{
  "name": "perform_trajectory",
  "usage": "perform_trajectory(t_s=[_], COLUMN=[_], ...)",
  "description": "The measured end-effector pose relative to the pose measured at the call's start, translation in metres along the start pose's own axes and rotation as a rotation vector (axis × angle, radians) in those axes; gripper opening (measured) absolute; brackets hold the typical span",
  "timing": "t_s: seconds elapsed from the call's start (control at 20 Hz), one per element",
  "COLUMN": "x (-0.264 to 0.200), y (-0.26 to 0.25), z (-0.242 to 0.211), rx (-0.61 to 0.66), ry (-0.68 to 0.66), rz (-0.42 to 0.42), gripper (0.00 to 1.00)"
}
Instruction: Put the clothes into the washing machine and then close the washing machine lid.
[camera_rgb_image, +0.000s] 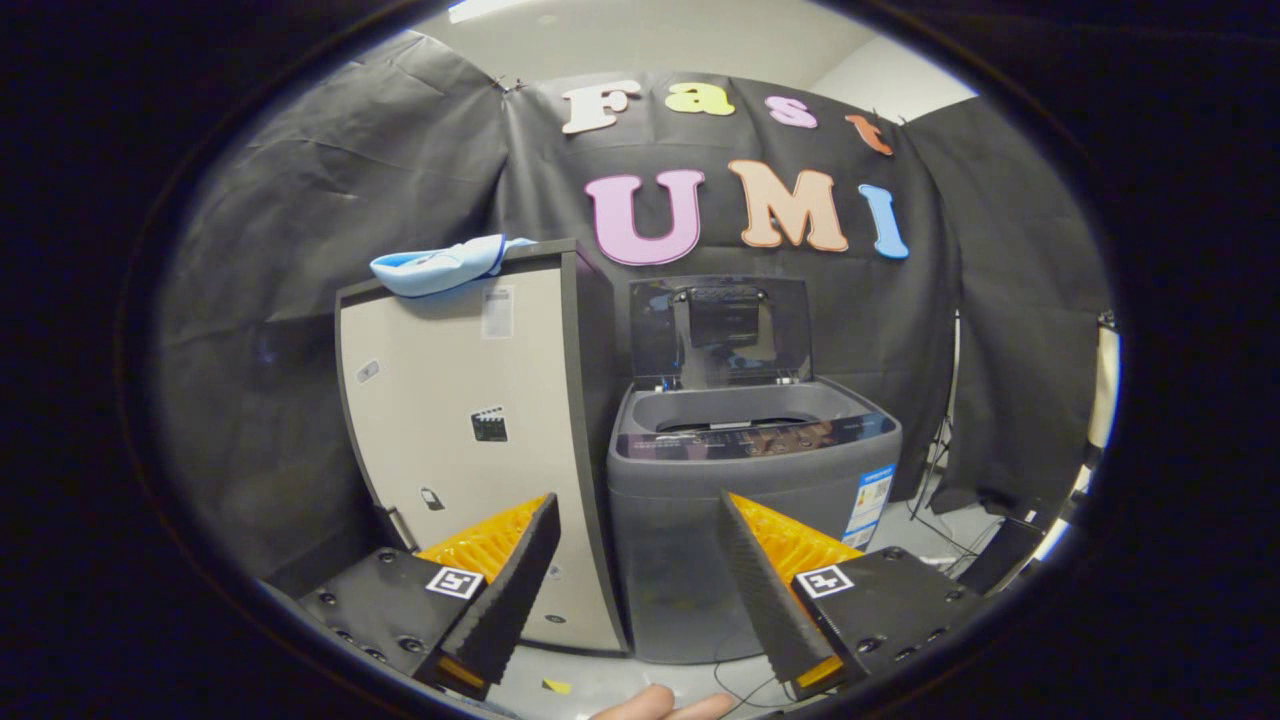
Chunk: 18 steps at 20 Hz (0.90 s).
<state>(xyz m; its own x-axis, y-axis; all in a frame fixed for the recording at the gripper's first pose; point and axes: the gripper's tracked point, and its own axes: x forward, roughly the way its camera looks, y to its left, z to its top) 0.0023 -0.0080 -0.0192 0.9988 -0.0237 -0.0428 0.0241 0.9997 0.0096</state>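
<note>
So we've got the gripper (637, 500) with its fingers spread wide and nothing between them, makes sense since we haven't grabbed anything yet. The light blue crumpled cloth (440, 268) sits on top of the tall beige cabinet (460, 440), well beyond the fingers. Right beside it, the grey top-loading washing machine (750, 500) has its dark lid (722, 332) propped up, ready for loading.

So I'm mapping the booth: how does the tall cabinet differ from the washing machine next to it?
The cabinet is taller, with a pale front; the washing machine is lower and grey. The cabinet's front is shut and a blue cloth lies on its top; the machine's lid stands open. Both stand side by side beyond the open, empty gripper.
</note>
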Motion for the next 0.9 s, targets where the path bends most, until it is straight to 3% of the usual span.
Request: perform_trajectory(t_s=[0.9], x=[0.008], y=[0.008], z=[0.008], rx=[0.005], ry=[0.006], rz=[-0.017], gripper=[0.97])
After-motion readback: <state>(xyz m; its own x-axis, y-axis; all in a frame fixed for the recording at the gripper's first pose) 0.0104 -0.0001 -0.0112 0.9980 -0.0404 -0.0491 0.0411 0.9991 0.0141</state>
